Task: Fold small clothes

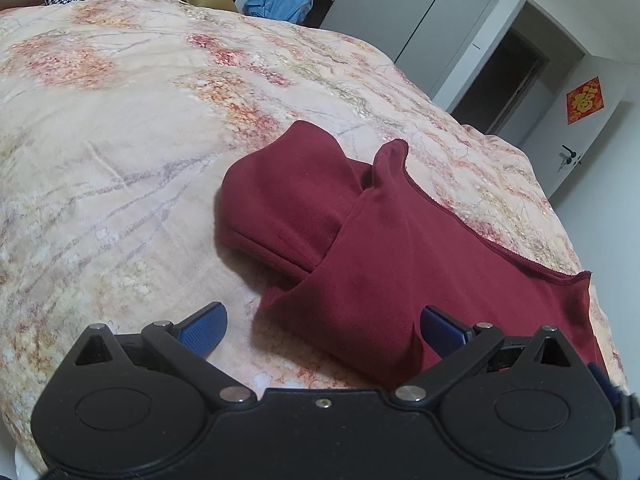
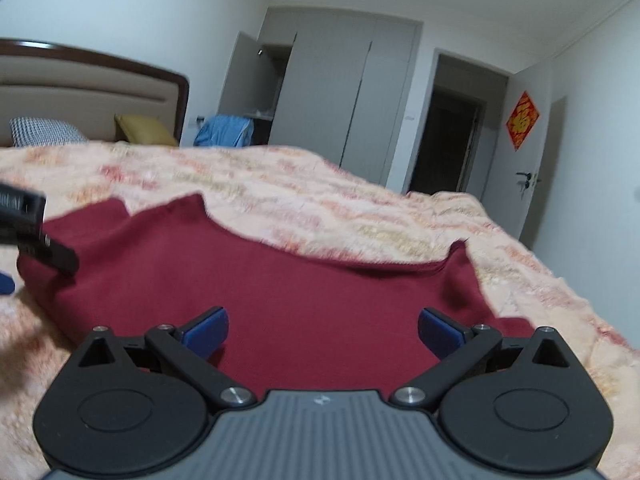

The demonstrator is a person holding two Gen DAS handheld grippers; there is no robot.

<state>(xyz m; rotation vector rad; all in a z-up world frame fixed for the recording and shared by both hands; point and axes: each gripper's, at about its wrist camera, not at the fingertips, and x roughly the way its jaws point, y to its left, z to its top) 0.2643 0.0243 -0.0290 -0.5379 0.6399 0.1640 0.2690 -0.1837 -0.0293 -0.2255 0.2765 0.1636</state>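
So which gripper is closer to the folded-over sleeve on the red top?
Left. The left gripper hangs open right at the sleeve. The right gripper, also open, sits over the top's plain middle, farther from it.

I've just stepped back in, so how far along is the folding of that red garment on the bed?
Partly done: the dark red garment on the floral bedspread has one side folded over. Nothing is in hand; left gripper and right gripper have open jaws. The wide part is left to fold.
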